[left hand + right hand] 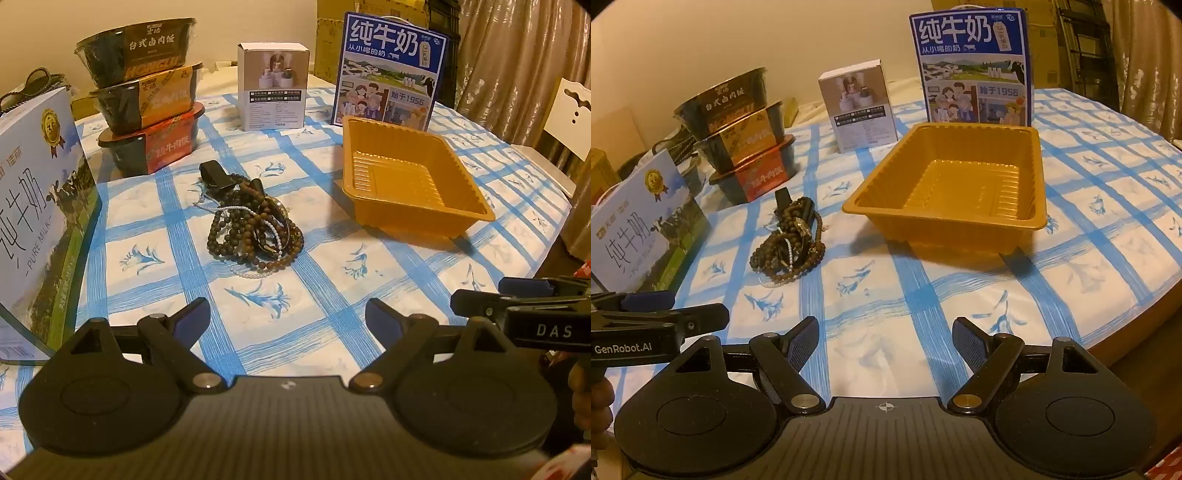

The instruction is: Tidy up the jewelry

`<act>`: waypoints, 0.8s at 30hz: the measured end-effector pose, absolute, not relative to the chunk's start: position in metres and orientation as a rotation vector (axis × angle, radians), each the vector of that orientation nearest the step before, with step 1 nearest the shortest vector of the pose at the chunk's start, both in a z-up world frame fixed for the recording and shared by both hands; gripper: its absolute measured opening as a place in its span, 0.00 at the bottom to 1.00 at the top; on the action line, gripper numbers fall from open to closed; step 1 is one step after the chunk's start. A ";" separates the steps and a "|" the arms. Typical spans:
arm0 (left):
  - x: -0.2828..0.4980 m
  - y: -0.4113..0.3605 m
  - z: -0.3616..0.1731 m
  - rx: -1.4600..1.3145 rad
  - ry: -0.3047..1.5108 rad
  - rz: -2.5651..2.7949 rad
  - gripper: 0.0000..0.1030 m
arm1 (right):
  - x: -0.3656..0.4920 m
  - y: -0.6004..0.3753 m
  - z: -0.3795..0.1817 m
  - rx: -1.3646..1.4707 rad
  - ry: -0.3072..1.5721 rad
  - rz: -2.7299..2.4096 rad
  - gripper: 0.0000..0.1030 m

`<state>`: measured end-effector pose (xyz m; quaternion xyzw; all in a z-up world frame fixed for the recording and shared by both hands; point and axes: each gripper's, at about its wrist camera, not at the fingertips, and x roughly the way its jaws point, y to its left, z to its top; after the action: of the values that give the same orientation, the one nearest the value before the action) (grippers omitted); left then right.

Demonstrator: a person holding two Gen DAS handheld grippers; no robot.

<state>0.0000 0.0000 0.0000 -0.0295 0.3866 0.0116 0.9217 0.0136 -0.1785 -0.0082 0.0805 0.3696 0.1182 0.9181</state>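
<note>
Jewelry pile (251,218): brown bead strands tangled with a thin white pearl string and a black strap, heaped on cloth. Gold plastic tray (412,175) sits apart to its right, upright, nothing inside.

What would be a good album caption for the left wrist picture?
Open left claw hovers before a tangled pile of bead bracelets, with an empty golden tray waiting on the blue-checked tablecloth.
</note>
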 end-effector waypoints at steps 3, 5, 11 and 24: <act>0.000 0.000 0.000 -0.062 0.795 0.024 0.87 | 0.014 -0.179 -0.008 0.165 0.762 0.243 0.77; 0.000 0.000 0.000 -0.063 0.795 0.023 0.87 | 0.014 -0.178 -0.008 0.164 0.762 0.244 0.77; 0.000 -0.001 0.000 -0.064 0.796 0.022 0.87 | 0.015 -0.179 -0.009 0.167 0.765 0.243 0.77; 0.000 0.000 0.000 -0.070 0.797 0.021 0.87 | 0.014 -0.178 -0.008 0.165 0.765 0.243 0.77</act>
<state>0.0000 0.0003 0.0001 -0.0340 0.3877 0.0100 0.9211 0.0140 -0.1781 -0.0076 0.0804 0.3719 0.1182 0.9172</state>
